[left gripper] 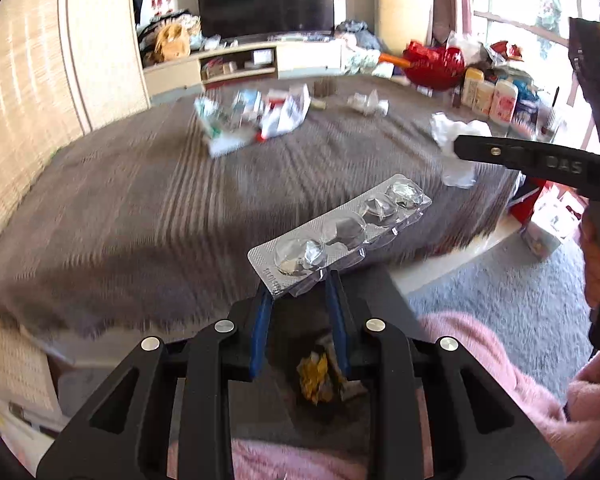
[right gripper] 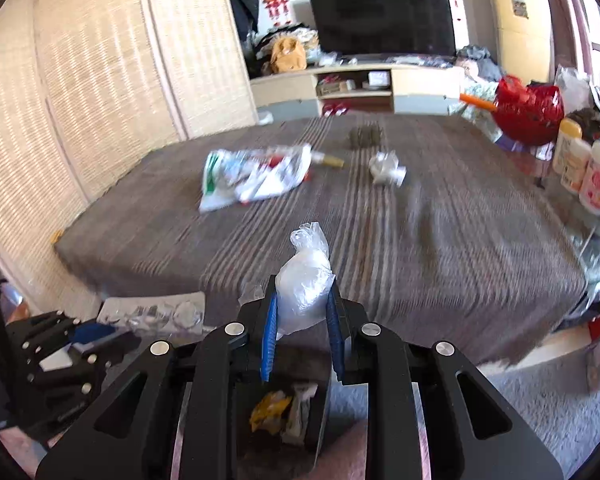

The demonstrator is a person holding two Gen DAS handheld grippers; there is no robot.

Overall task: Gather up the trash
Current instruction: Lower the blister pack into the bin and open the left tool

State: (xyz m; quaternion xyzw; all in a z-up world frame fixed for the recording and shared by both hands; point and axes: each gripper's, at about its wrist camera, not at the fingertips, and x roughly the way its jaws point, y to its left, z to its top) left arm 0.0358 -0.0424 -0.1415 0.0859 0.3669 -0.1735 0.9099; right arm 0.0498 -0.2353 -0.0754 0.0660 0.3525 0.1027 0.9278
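Observation:
My left gripper (left gripper: 300,286) is shut on the near end of an empty silver pill blister pack (left gripper: 340,228), held above the bed's near edge; the pack also shows in the right wrist view (right gripper: 156,312). My right gripper (right gripper: 302,304) is shut on a crumpled clear plastic bag (right gripper: 304,280), seen from the left wrist view as a white wad (left gripper: 456,148) at the right gripper's finger (left gripper: 512,154). A dark bin (right gripper: 284,412) with yellow and white wrappers sits below both grippers, also in the left wrist view (left gripper: 320,376).
A brown striped bed cover (right gripper: 380,232) carries a pile of torn white, green and red packaging (right gripper: 256,176), a small crumpled white piece (right gripper: 386,168) and a small tube (right gripper: 330,160). Bottles (right gripper: 588,172) and a red bag (right gripper: 528,108) stand at the right. TV stand behind.

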